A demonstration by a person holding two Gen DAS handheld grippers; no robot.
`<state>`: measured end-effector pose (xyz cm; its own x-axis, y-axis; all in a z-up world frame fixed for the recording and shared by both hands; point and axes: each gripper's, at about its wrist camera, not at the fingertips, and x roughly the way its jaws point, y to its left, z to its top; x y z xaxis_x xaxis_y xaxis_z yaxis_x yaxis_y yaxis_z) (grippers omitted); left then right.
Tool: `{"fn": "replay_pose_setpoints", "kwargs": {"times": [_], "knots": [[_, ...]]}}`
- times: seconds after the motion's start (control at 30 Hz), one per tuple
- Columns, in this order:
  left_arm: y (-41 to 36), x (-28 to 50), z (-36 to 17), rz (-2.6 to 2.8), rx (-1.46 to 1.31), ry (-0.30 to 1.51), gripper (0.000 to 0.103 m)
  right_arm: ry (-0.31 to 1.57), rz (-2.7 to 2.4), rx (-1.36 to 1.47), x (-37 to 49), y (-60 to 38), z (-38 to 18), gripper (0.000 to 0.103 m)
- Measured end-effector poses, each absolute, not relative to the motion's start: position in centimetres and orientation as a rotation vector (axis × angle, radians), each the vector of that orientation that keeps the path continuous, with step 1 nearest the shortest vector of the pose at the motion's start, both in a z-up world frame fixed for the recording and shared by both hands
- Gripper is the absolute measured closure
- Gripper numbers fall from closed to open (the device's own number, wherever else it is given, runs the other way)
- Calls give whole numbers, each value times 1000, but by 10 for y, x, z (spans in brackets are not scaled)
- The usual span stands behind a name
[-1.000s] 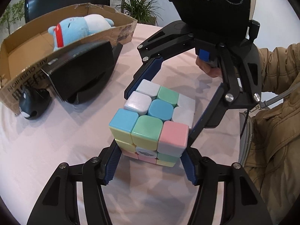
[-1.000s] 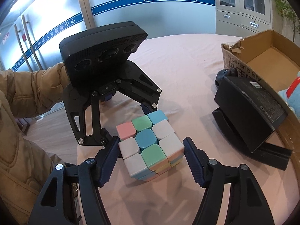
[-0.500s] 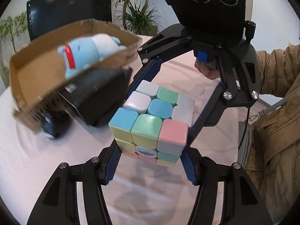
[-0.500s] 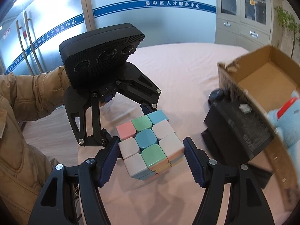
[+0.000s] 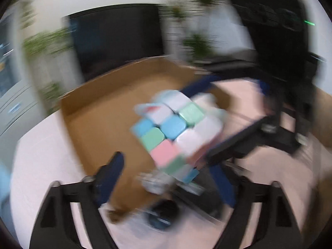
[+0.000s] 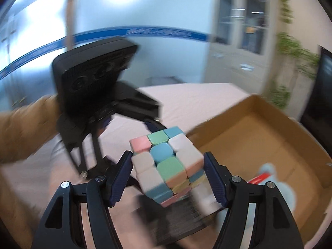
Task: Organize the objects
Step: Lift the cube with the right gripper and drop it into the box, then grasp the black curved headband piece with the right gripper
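A round table covered with a pale pink cloth [image 6: 193, 99] is seen under everything, and on it an open brown cardboard box [image 6: 276, 137] stands, largely bare inside, with a light blue plush toy with a red band [image 6: 271, 178] lying in its near corner. A black boxy device [image 6: 178, 213] is seen just below the grippers, beside the box wall; its outline is too blurred to be read further. The pastel-coloured plastic puzzle cube [image 6: 166, 166] is held in the air, above the near edge of the box and the black device. It is clamped between the two blue pads of the right gripper [image 6: 168, 178], whose jaws are opening slightly, though both pads are seen touching the cube's sides. In the left wrist view, heavily smeared, the left gripper [image 5: 170, 178] is recorded with its jaws opening: its left pad stands well clear of the cube [image 5: 176, 132], and its right pad appears to be off the cube too, though this cannot be settled. A tan jacket sleeve [image 6: 22, 128] is noted behind the left gripper.
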<state>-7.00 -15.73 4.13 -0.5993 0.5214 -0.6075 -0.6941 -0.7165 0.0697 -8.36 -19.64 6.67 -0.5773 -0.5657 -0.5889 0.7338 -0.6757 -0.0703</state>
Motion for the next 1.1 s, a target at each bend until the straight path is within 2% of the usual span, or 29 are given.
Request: {"fn": "replay_pose_setpoints", "kwargs": {"times": [0.1,0.13,0.23,0.3,0.33,0.37,0.47,0.67,0.8,0.9,1.03,1.1], "knots": [[-169,-79,28,2339,-809,321,19,303,-2336,762,-99,-182,65,30],[-173,-69,23,2321,-791,313,18,177,-2322,740,-90,-159,62,29],[-179,-35,8,2236,-772,264,17,54,-2276,746,-68,-128,49,18],[-177,-7,-5,2168,-772,254,16,-39,-2223,797,-54,-113,32,16],[-174,4,-11,2141,-781,263,11,-80,-2196,826,-47,-107,22,16],[-168,13,-21,2126,-804,288,1,-107,-2180,854,-40,-100,11,16],[-150,27,-48,2092,-876,342,1,-117,-2196,927,-31,-87,-16,15],[-127,25,-80,2066,-977,290,1,-363,-2132,1077,-53,-60,-61,15],[-109,21,-86,2009,-999,262,1,-485,-2067,1081,-51,-50,-71,15],[-101,30,-85,1989,-978,281,1,-489,-2034,1080,-35,-49,-74,14],[-102,53,-78,1906,-952,208,1,-506,-1958,1104,-8,-47,-82,11],[-97,77,-79,1853,-942,243,1,-482,-1897,1122,16,-51,-88,11]]}}
